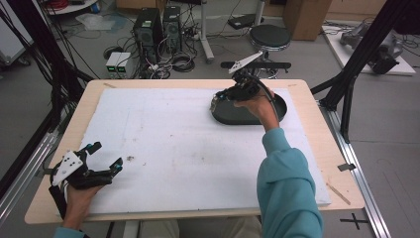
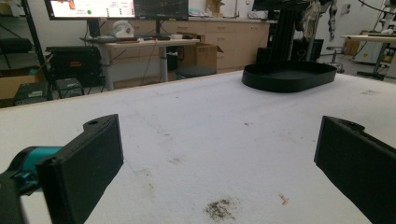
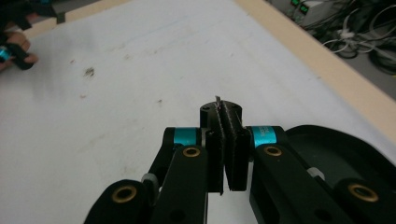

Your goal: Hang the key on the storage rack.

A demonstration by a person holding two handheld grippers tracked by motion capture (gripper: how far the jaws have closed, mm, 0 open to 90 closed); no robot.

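Fingers: right gripper (image 3: 225,140) pinches a thin sliver (image 3: 217,100); left gripper (image 2: 215,163) spread wide, holding nothing.
Black tray (image 1: 277,111) at two o'clock on the white mat (image 1: 173,144) (right gripper above its rim); left gripper at eight o'clock.

Matt black plastic tray (image 1: 277,113), rough, stained white foam sheet (image 1: 188,148), pale smooth wooden tabletop (image 1: 327,144)

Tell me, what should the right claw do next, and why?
Probably lower toward the black tray and open. The right claw is shut on a thin sliver of something, too small to identify, at the tray's edge. The left claw rests open, far off on the white mat.
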